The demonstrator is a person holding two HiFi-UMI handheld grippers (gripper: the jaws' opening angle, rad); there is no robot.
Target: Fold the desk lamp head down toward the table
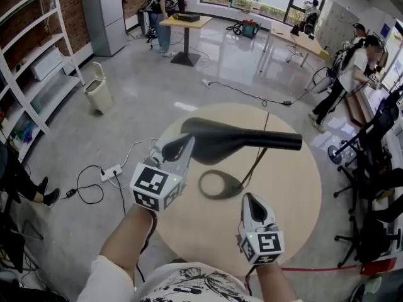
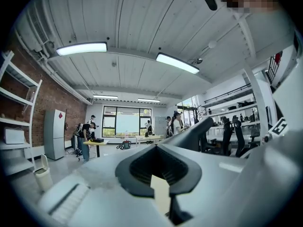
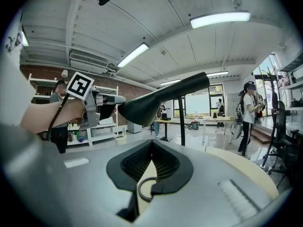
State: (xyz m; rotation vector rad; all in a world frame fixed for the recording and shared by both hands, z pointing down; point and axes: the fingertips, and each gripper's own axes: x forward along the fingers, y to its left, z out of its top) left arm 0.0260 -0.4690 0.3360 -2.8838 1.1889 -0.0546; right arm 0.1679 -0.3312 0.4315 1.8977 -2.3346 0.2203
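A black desk lamp stands on the round wooden table (image 1: 296, 200). Its long head (image 1: 239, 140) lies about level above the ring base (image 1: 220, 184), on a thin stem (image 1: 255, 162). My left gripper (image 1: 182, 148) is raised at the head's left end, touching or nearly touching it. Its jaws look shut with nothing between them. In the left gripper view (image 2: 160, 174) the lamp head (image 2: 196, 134) runs off to the right, beyond the jaws. My right gripper (image 1: 250, 200) sits low near the table's front, shut and empty, pointing at the ring base (image 3: 144, 188) under the lamp head (image 3: 161, 96).
A power strip (image 1: 110, 172) and cables lie on the floor to the left, with a bin (image 1: 97, 93) and white shelving (image 1: 38, 61) further off. Black office chairs (image 1: 371, 187) crowd the table's right side. People stand at far desks.
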